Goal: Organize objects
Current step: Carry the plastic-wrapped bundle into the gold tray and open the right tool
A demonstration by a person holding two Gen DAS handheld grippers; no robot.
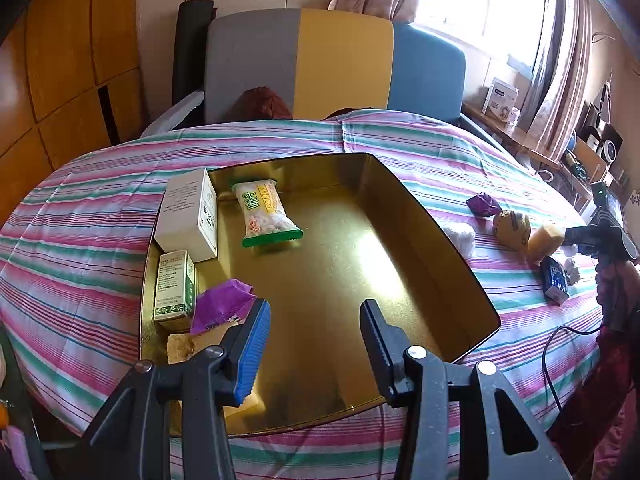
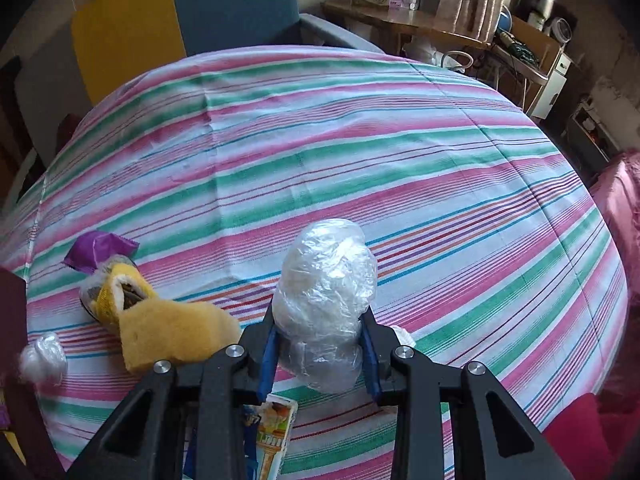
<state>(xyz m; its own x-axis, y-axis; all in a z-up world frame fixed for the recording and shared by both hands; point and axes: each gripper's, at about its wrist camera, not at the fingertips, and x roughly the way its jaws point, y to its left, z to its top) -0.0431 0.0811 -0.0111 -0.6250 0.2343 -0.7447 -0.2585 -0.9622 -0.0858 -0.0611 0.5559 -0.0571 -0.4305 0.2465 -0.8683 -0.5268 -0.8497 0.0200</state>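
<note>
A gold metal tin [image 1: 400, 216] lies open on the striped bed cover. Inside it are a white box [image 1: 188, 212], a green-white box [image 1: 174, 284], a snack packet [image 1: 264, 212], a purple wrapper [image 1: 222, 304] and a brown piece [image 1: 180, 346]. My left gripper [image 1: 316, 320] is open and empty over the tin's near end. My right gripper [image 2: 320, 336] is shut on a clear plastic-wrapped bundle [image 2: 328, 296] above the cover. A yellow sponge [image 2: 168, 332], a yellow-grey item [image 2: 108, 292] and a purple wrapper [image 2: 96, 254] lie to its left.
A small white plastic ball [image 2: 42, 356] lies at the far left, and a blue printed carton [image 2: 268, 432] lies under the right gripper. A grey, yellow and blue sofa [image 1: 332, 64] stands behind the bed. A cluttered desk [image 2: 440, 28] stands at the right.
</note>
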